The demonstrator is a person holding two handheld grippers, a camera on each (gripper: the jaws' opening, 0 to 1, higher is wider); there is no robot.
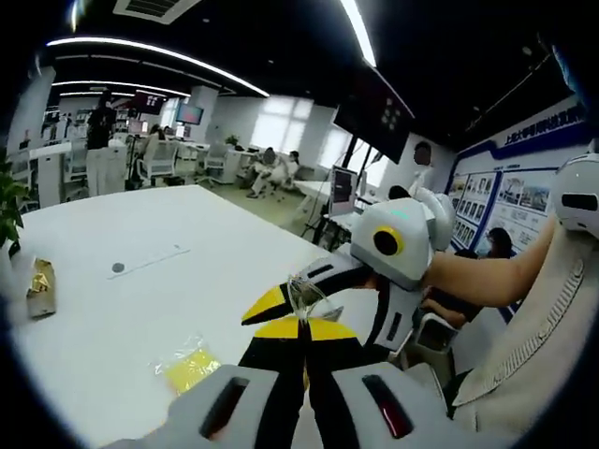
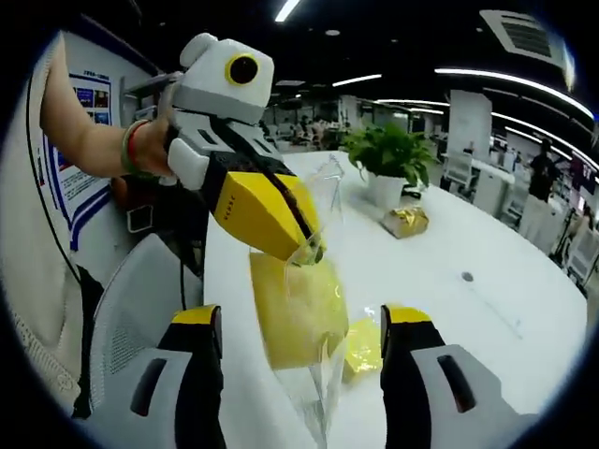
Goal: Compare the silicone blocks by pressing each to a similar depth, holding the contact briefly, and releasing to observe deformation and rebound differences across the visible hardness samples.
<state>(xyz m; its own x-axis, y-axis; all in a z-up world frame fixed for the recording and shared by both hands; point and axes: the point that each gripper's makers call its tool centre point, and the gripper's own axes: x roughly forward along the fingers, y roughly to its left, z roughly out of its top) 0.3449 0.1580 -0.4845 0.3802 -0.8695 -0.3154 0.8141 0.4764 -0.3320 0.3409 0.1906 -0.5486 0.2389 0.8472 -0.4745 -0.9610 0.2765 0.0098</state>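
Observation:
My left gripper [image 1: 301, 324] is shut on the top edge of a clear plastic bag [image 1: 305, 294]. In the right gripper view the left gripper [image 2: 313, 247] comes in from the upper left and holds this bag up, with a pale yellow silicone block [image 2: 290, 313] hanging inside it. My right gripper [image 2: 304, 374] stands open, one jaw on each side of the hanging bag, apart from it. A second yellow block in its own clear bag [image 1: 192, 367] lies on the white table [image 1: 140, 224], and it also appears behind the hanging bag [image 2: 362, 346].
A gold-wrapped packet [image 1: 39, 286] [image 2: 404, 221] and a potted plant [image 2: 388, 150] stand on the table. A small grey dot [image 1: 118, 267] marks its middle. White office chairs [image 2: 131, 318] sit at the near table edge. A person's arm [image 1: 487, 276] holds the right gripper.

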